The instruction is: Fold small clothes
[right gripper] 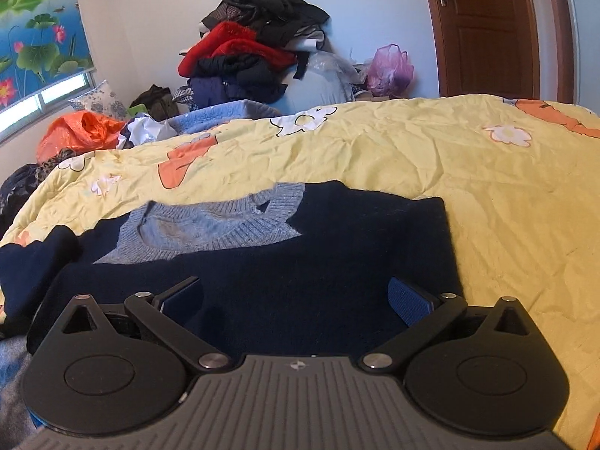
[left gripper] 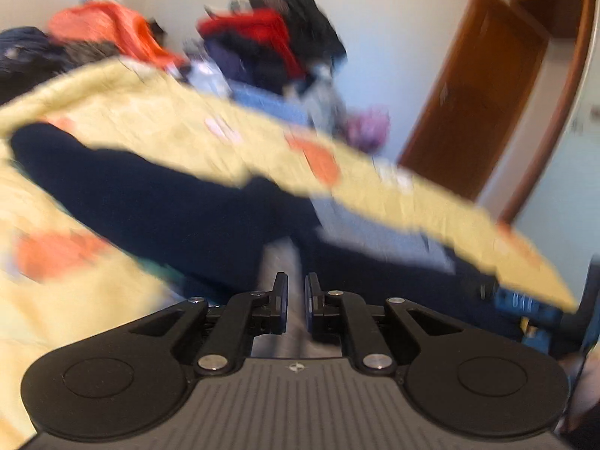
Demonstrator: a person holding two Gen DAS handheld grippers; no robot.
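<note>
We see a navy sweater (right gripper: pixel 262 262) with a grey-blue collar lying flat on the yellow bedspread (right gripper: pixel 487 195). Our right claw (right gripper: pixel 294 300) gapes wide above it; our left claw (left gripper: pixel 296 302) is nearly closed, seemingly gripping nothing.

The sweater (right gripper: pixel 300 262) was navy with a light-blue knit collar (right gripper: pixel 210 225). The quilt (right gripper: pixel 468 195) was pale yellow, printed with white flowers and orange carrots.
</note>
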